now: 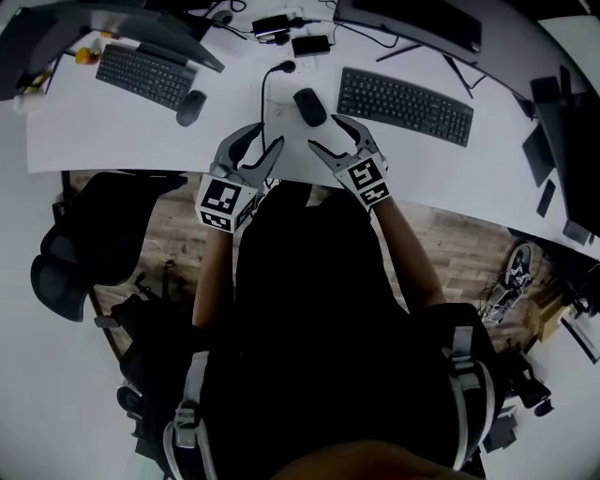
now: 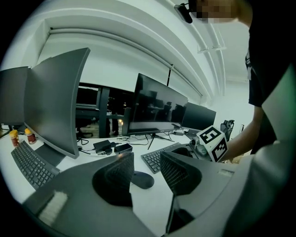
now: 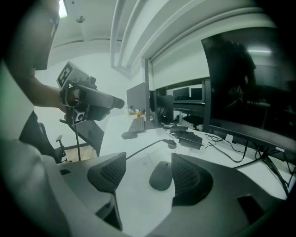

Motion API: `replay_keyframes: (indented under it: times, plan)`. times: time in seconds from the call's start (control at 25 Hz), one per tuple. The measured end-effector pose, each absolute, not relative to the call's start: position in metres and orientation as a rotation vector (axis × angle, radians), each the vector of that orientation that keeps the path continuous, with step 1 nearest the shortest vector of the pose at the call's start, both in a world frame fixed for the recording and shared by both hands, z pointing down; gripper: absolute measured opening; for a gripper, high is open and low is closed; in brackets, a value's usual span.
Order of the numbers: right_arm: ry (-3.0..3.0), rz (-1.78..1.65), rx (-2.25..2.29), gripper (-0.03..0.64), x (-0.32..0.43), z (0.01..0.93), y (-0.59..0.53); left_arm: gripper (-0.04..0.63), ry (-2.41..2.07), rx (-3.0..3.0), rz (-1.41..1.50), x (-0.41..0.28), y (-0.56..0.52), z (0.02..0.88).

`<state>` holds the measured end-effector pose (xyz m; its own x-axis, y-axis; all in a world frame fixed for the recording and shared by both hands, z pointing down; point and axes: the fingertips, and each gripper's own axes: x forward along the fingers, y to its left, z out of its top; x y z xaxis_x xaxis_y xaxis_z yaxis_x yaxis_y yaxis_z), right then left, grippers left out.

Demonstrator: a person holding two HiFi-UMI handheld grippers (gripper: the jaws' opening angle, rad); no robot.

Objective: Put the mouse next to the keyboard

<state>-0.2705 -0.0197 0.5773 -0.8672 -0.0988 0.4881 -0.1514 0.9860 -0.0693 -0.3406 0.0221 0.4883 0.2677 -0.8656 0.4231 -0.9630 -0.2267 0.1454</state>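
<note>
Mouse [image 1: 310, 106], dark and oval, lies on a white desk [image 1: 112, 141], near the left end of a black keyboard [image 1: 405, 105] with a strip of bare desk between them. A person stands at the desk edge with a gripper in each hand, both pointing at the mouse from the near side.

Right gripper [image 1: 325, 132] hovers just short of the mouse with its jaws spread apart. In the right gripper view the mouse [image 3: 162, 176] shows in the gap between the jaws, closer to the right-hand one; neither pad presses on it.

Left gripper [image 1: 267, 134] sits beside the right one, to its left. Its jaws also stand apart, with nothing in them. In the left gripper view the mouse [image 2: 141, 179] shows on the desk beyond the gap, with the keyboard [image 2: 159, 157] behind it.

A thin cable [image 1: 265, 94] runs across the desk just left of the mouse. Farther left sits a second keyboard [image 1: 145, 75] with a second mouse [image 1: 190, 107] at its right end. Dark monitors [image 1: 412, 23] stand along the back of the desk.
</note>
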Motion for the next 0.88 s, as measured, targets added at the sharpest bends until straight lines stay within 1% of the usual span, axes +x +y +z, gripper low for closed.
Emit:
replay_keyframes:
  times: [0.52,0.88]
  plan:
    - [-2.566,0.214,0.301,0.305,-0.297,0.615,-0.039,0.176,-1.587,2.181,0.381,-0.366,0.009,0.507]
    - [-2.511,0.342,0.395,0.314,-0.308,0.652,-0.054,0.176,-1.564,2.191,0.392,-0.386,-0.004,0.513]
